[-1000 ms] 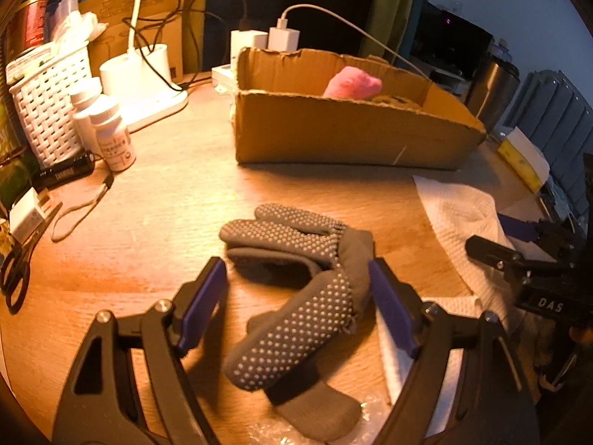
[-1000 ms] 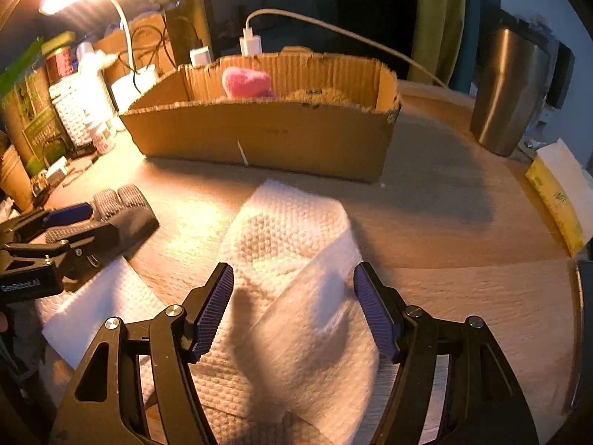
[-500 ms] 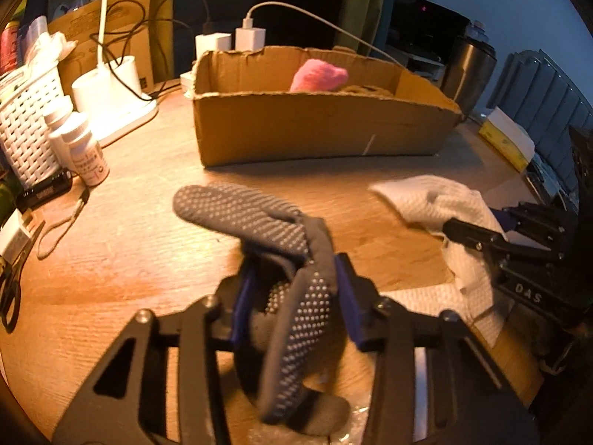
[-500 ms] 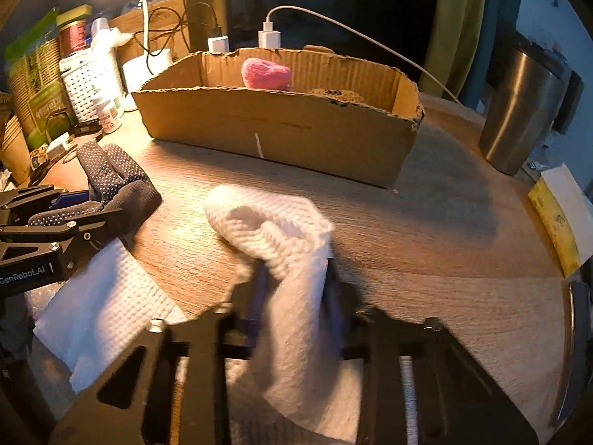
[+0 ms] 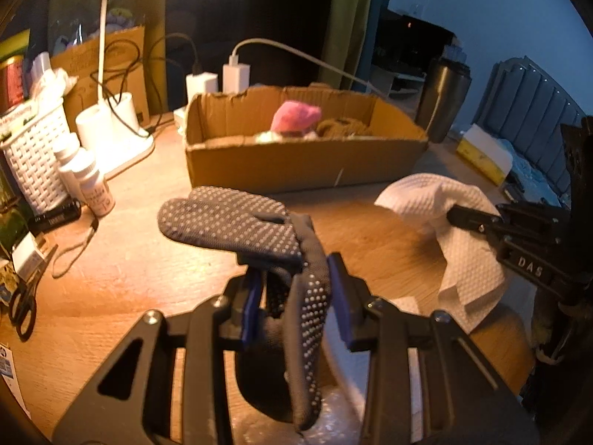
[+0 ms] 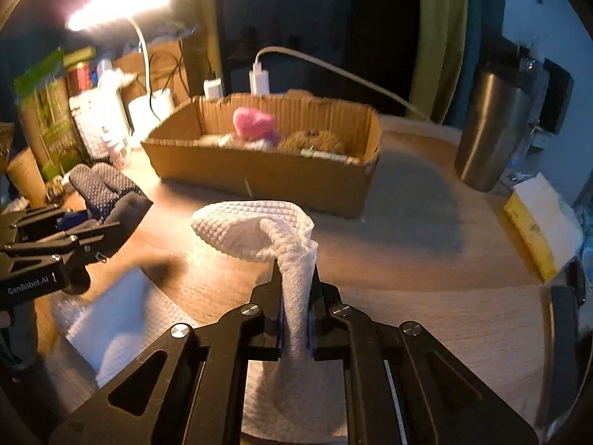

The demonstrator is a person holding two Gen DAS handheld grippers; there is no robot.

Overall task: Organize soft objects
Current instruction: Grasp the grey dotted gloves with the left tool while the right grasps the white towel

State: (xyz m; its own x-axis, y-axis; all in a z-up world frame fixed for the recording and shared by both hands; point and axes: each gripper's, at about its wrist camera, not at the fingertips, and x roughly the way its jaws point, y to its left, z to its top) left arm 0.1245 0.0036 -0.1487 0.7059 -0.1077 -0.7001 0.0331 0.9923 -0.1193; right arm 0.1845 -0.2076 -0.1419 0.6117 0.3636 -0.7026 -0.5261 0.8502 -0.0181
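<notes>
My left gripper [image 5: 294, 296] is shut on a grey dotted glove [image 5: 237, 222] and holds it above the wooden table; the glove also shows in the right wrist view [image 6: 107, 193]. My right gripper [image 6: 294, 296] is shut on a white waffle cloth [image 6: 255, 226], lifted off the table; it also shows in the left wrist view [image 5: 444, 204]. An open cardboard box [image 5: 304, 163] stands ahead with a pink soft toy [image 5: 294, 116] and a brown soft thing [image 5: 343, 126] inside. The box also shows in the right wrist view [image 6: 259, 178].
A second white cloth [image 6: 122, 319] lies on the table at the left. A steel tumbler [image 6: 489, 129] and a yellow-white pack [image 6: 541, 222] stand right. A lamp base [image 5: 111, 137], white basket [image 5: 33, 155], bottles [image 5: 92, 185] and scissors [image 5: 22, 307] crowd the left.
Both grippers closed, the left on the glove and the right on the cloth, then lifted them and moved toward the box.
</notes>
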